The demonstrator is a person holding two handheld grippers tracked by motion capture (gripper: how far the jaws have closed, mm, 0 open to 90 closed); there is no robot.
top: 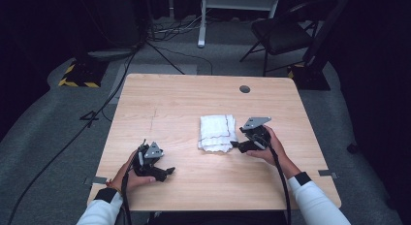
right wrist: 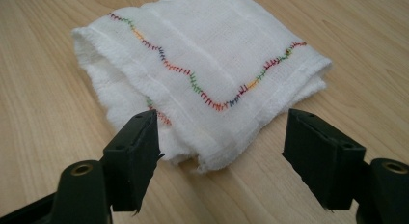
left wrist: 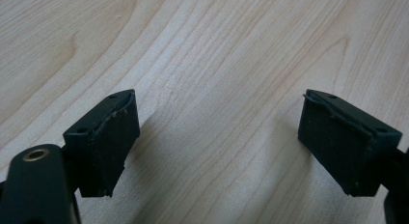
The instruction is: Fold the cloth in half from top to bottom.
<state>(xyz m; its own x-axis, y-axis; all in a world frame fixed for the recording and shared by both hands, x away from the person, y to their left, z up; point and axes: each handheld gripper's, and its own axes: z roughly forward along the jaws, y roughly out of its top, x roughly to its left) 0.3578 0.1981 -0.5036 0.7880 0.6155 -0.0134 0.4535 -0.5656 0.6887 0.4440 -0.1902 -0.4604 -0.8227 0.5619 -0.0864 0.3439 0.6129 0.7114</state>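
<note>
High view shows a folded white cloth lying flat right of the worktop's middle. Just right of it, the right gripper points at the cloth's near right edge, jaws apart with nothing between them. Well apart, at the near left, the left gripper rests over bare wood, jaws apart and empty.

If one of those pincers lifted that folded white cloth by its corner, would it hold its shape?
Probably not. The folded white cloth looks like thin, loose gauze with soft, frayed edges, so it would likely droop and unfold. It seems light, and its rough weave should not slip between the open right gripper pads. Pushed, it would probably bunch up.
</note>
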